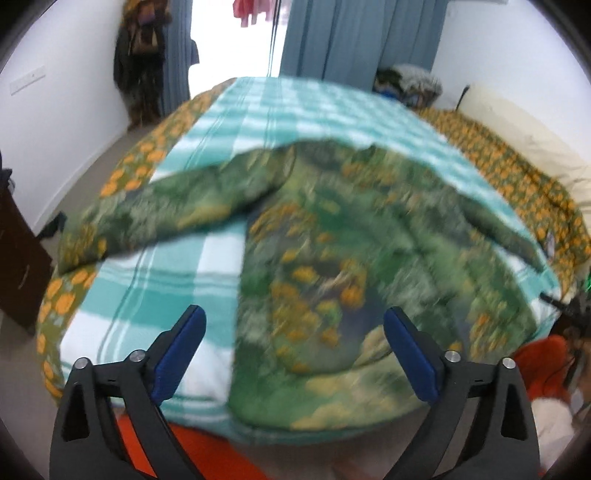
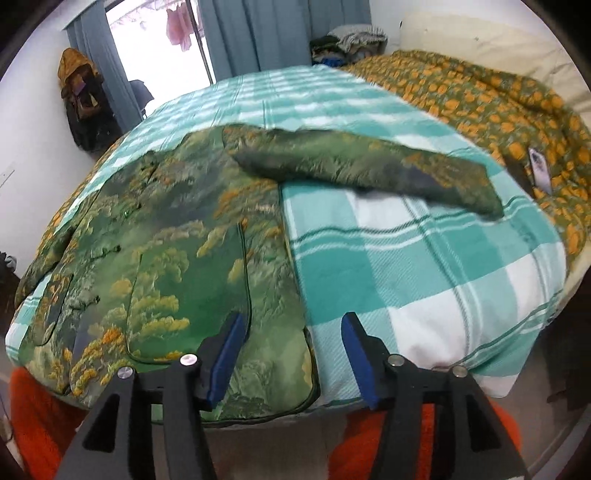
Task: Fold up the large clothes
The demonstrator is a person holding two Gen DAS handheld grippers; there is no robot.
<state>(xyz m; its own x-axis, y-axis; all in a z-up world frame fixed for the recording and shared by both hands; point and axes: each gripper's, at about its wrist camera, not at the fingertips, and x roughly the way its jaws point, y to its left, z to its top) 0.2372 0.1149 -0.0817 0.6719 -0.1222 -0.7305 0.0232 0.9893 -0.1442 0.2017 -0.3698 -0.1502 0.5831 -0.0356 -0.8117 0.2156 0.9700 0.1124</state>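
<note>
bed (image 2: 535,79), large, filling both views; an orange-flowered olive quilt (image 2: 498,99) is spread over its far side and its edges.

checked blanket (image 2: 424,266), teal and white, is laid over the middle of the bed and reaches the near edge.

garment (image 2: 192,251), large, green with a printed pattern of trees and orange foliage, is laid flat on the checked blanket. its body is seen on the left part of the blanket in the right wrist view, its hem at the near edge of the bed; one sleeve (image 2: 369,166) is stretched across the blanket towards the right. in the left wrist view the garment (image 1: 332,240) is blurred, and the other sleeve (image 1: 166,210) is spread out to the left.

curtains (image 2: 258,33), blue-grey, are hung at the window beyond the bed.

left gripper (image 1: 295,354), blue-padded, is held above the near hem with its jaws spread wide; nothing is gripped, and the garment is seen below and beyond the gap.

right gripper (image 2: 291,358) is held over the garment's near right corner, jaws parted about halfway; nothing is gripped, the hem corner being seen beneath the gap, apart from the pads.

small flat object (image 2: 539,170), pale, is laid on the quilt at the right; its kind cannot be told.
</note>
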